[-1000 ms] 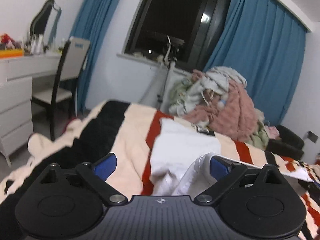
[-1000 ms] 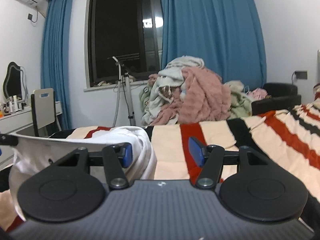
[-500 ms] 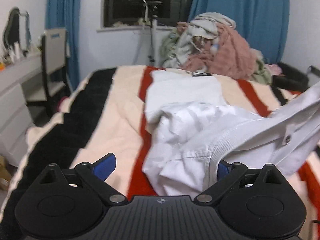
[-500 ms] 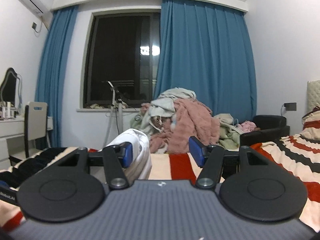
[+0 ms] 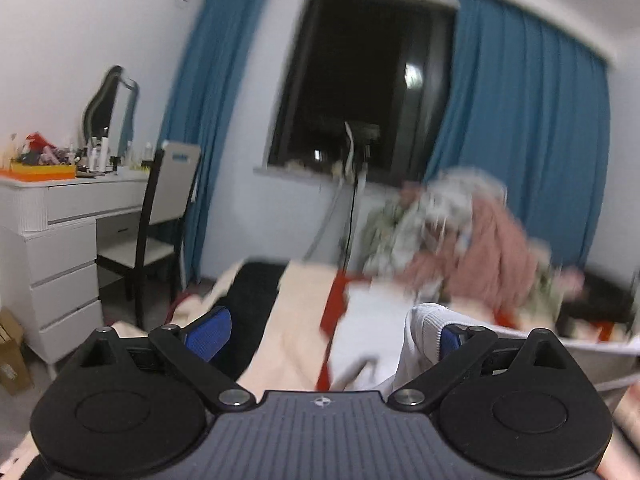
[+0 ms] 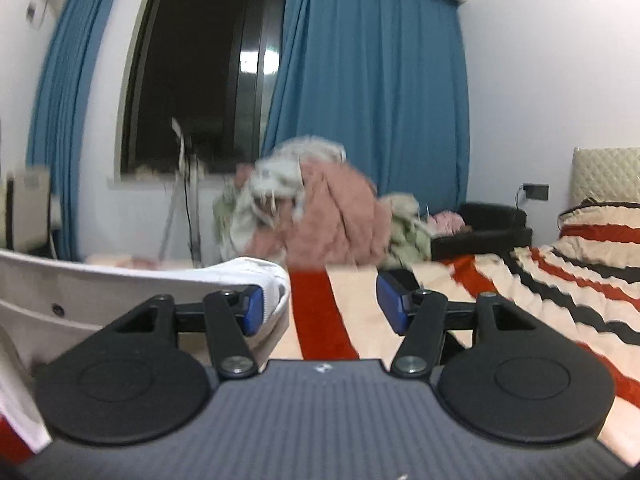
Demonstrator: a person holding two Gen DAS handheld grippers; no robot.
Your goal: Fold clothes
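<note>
A white garment (image 6: 120,292) with a ribbed edge and a small button is stretched between my two grippers above the striped bed. In the left wrist view the white garment (image 5: 424,324) is hooked over the right finger of my left gripper (image 5: 330,334), whose jaws stand wide apart. In the right wrist view the cloth drapes over the left finger of my right gripper (image 6: 322,306), also wide apart, and no pad presses it. A flat white piece (image 5: 372,300) lies on the bed farther ahead. Both views are motion-blurred.
The bed's blanket (image 6: 480,300) has cream, red and black stripes. A heap of pink and pale clothes (image 6: 312,208) sits beyond the bed's far end, a black armchair (image 6: 488,224) to its right. A white dresser (image 5: 60,216) and chair (image 5: 160,216) stand at left.
The left gripper has lifted and tilted up from looking down at the crumpled garment. The white cloth now runs taut off to the left of the right gripper, which barely moved.
</note>
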